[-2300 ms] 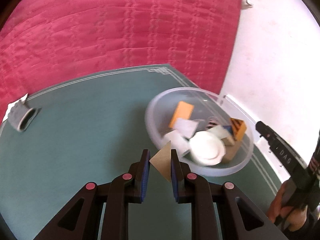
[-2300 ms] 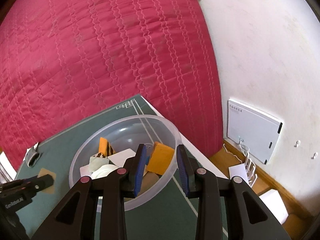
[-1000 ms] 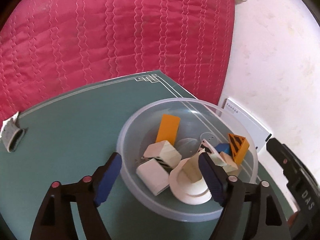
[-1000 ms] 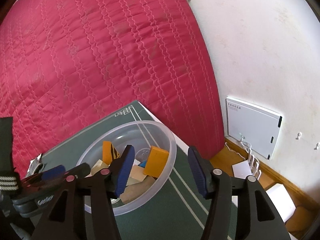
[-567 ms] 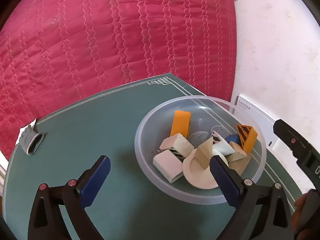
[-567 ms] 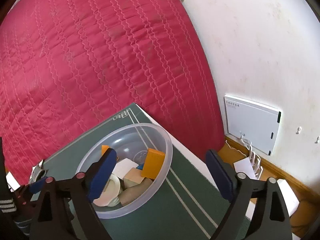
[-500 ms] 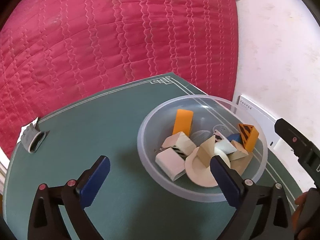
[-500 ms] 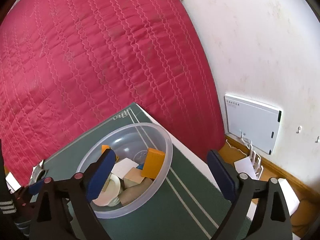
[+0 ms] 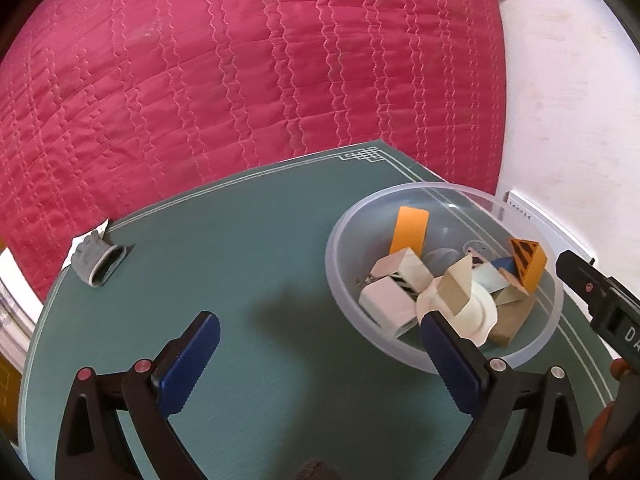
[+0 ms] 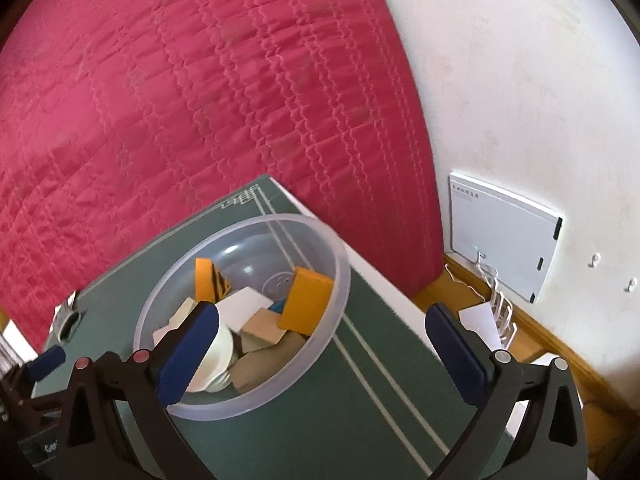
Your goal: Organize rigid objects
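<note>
Both claws, left and right, just spread wide, empty; wedge and orange block now in bowl; tabletop nearly bare.

One clear bowl sits on one green mat. Inside it are two orange blocks, one white disc and several pale blocks, too piled up to count. One grey clip lies apart.
</note>
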Motion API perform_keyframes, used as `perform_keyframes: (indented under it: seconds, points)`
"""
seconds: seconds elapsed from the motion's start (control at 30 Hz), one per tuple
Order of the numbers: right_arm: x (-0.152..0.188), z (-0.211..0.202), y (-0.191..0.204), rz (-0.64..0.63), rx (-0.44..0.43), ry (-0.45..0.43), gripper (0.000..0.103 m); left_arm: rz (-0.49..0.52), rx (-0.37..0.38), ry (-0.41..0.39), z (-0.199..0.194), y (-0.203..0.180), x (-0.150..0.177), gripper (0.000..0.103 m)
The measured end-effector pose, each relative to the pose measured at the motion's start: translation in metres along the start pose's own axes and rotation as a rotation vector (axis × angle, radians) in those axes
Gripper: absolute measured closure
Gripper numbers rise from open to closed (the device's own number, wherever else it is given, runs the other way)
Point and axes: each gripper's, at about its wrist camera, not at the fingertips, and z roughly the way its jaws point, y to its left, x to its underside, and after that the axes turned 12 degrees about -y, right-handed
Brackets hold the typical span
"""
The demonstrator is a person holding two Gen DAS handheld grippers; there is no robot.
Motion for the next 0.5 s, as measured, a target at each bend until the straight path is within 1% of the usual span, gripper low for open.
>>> perform_keyframes:
  seconds: [0.1,0.23,0.33,0.5]
  points:
    - [0.002,-0.001,0.008,-0.036,-0.021,0.004,0.000,0.006,-0.020,-0.003,-0.002,0.002,0.001,0.001]
    - [0.005,-0.008,0.018,-0.085,-0.047,-0.011,0.000,0.013,-0.047,-0.006,-0.005,0.004,0.002,0.001]
    - [0.007,-0.015,0.024,-0.119,-0.051,-0.032,0.000,0.022,-0.074,-0.012,-0.007,0.005,0.003,0.001]
    - [0.009,-0.020,0.028,-0.150,-0.042,-0.039,0.000,0.069,-0.139,-0.028,-0.009,0.001,0.005,0.001]
